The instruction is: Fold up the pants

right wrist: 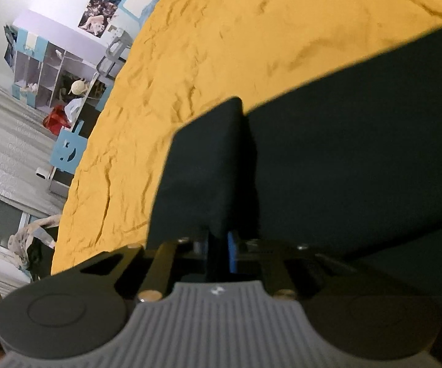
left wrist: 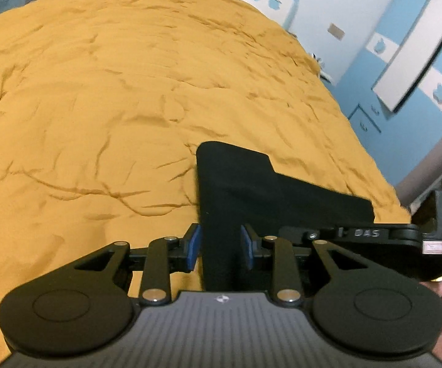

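Black pants [left wrist: 251,190] lie on a wrinkled mustard bedspread [left wrist: 98,92] that fills both views. The left gripper [left wrist: 221,247] stands with its blue pads apart, a strip of the cloth running between them. The right gripper [right wrist: 217,254] is pinched tight on a raised fold of the pants. Blue-and-white cabinets [left wrist: 405,61] line one wall; cubby shelves [right wrist: 46,73] and posters [right wrist: 98,15] stand opposite.
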Demonstrator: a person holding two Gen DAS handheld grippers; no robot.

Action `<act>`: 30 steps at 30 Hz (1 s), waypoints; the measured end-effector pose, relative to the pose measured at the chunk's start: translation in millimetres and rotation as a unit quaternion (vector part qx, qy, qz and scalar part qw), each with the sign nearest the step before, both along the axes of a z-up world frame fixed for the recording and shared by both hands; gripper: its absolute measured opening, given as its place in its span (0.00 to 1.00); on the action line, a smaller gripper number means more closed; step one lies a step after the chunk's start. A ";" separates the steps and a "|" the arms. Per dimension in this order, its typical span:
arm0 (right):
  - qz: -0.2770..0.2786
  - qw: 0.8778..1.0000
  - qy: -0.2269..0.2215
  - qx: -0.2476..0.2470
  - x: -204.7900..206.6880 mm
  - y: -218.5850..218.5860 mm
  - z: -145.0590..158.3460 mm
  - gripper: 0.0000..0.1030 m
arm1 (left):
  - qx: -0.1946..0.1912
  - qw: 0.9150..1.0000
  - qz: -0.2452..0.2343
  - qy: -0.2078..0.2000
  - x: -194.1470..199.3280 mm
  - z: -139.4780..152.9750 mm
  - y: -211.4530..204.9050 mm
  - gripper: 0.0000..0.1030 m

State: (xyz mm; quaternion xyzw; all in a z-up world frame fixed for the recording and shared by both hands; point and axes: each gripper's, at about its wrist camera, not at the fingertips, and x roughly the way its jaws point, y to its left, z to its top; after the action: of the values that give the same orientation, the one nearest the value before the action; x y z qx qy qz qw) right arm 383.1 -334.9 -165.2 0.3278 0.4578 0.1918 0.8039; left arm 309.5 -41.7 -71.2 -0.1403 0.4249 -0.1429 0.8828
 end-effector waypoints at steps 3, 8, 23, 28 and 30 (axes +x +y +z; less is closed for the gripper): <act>0.017 0.999 -0.032 -0.018 -0.7 5.9 37.4 0.04 | -0.008 1.000 0.013 0.003 -2.2 2.0 8.2 0.32; 0.052 0.991 -0.086 -0.089 -1.9 9.3 118.2 0.03 | -0.031 0.999 0.027 -0.002 -7.1 7.5 16.0 0.32; -0.008 0.990 -0.026 -0.139 -7.8 -162.3 126.1 0.03 | -0.032 0.999 -0.022 0.007 0.1 -0.4 -28.1 0.32; -0.049 0.989 0.060 -0.126 -21.4 -210.1 51.6 0.03 | -0.018 0.999 -0.029 0.021 4.4 -9.2 -37.5 0.32; -0.056 0.988 0.081 -0.121 -25.1 -211.2 31.5 0.03 | -0.015 0.999 -0.030 0.025 5.2 -12.0 -39.8 0.32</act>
State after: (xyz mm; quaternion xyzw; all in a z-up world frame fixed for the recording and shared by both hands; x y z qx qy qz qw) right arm 358.0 -546.2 -133.7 0.2680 0.5218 0.0623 0.8075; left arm 314.7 -81.5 -83.1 -0.1439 0.4488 -0.1721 0.8650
